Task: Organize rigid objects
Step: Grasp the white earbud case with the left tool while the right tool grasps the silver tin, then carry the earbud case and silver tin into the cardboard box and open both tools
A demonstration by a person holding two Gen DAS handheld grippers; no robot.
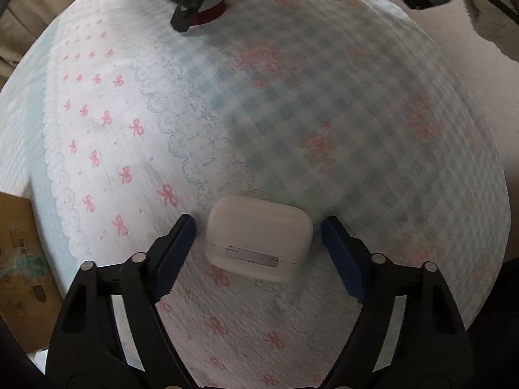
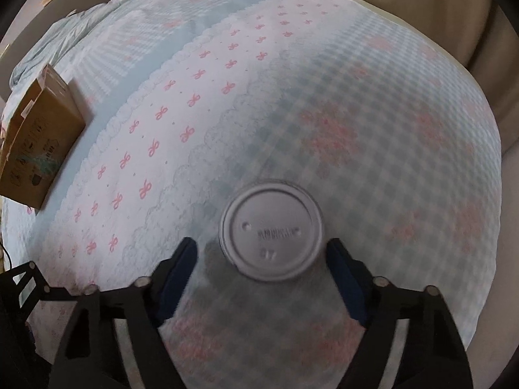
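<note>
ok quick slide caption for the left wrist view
Open left gripper straddling a white rounded plastic earbud case on a bow-patterned blue gingham quilt.

Spread left tongs [image 1: 258,231] flank white case [image 1: 259,236].

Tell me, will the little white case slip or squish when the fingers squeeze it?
The small white rounded plastic case looks hard-shelled, so it probably won't squish. Its smooth, glossy, curved sides could slip, though the left gripper has dark padded fingers that should help. It lies flat on the soft checked bedspread, so it's unlikely to roll.
</note>
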